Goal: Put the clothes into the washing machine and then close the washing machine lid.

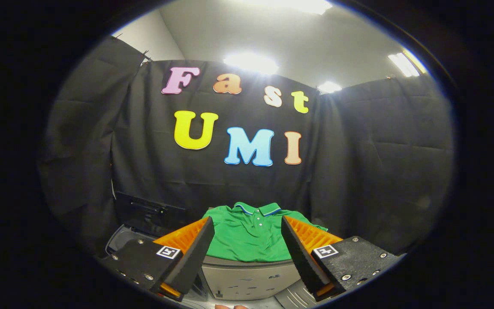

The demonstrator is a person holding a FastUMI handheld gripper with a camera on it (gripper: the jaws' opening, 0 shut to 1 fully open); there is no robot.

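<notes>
A green polo shirt (251,235) with a blue-edged collar lies flat on top of a grey machine body (247,279), just ahead of my fingers and showing between them. My gripper (246,225) is open, its black pads wide apart and nothing held. The left finger (195,253) and right finger (298,253) have orange ribbed backs. To the left of the shirt, behind the left finger, I see a dark raised lid or panel (148,212) over a grey rimmed opening (120,240).
Black cloth walls close the booth behind and on both sides. Ceiling lights (251,62) shine above. A grey ribbed surface (292,298) lies below the right finger, near the machine's front.
</notes>
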